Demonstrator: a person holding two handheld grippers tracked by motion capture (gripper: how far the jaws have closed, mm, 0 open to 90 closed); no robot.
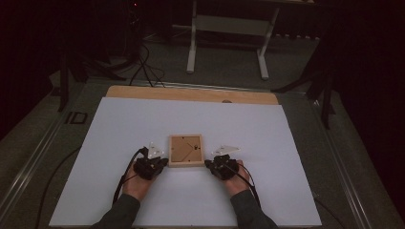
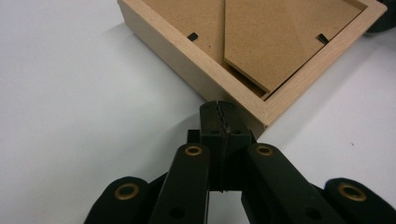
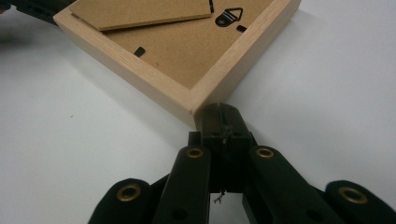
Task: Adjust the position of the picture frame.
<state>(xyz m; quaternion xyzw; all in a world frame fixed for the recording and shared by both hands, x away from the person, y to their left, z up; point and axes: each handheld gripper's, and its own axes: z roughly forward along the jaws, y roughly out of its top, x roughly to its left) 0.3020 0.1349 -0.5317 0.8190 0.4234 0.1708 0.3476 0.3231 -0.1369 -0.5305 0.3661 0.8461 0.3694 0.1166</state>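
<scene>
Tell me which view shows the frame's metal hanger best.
The right gripper view: the black hanger sits sharp on the backing board of the frame. The high view gives just a dark speck there. The left gripper view shows the board and two turn clips.

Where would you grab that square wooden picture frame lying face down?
Grip the square wooden picture frame by one raised side rail, coming from above, one jaw inside the recess and one outside. It lies flat, and both shut grippers merely sit at its near corners.

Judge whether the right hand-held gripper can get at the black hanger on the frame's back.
Probably yes: the right hand-held gripper sits shut at the frame corner, and nothing lies between it and the hanger.
</scene>
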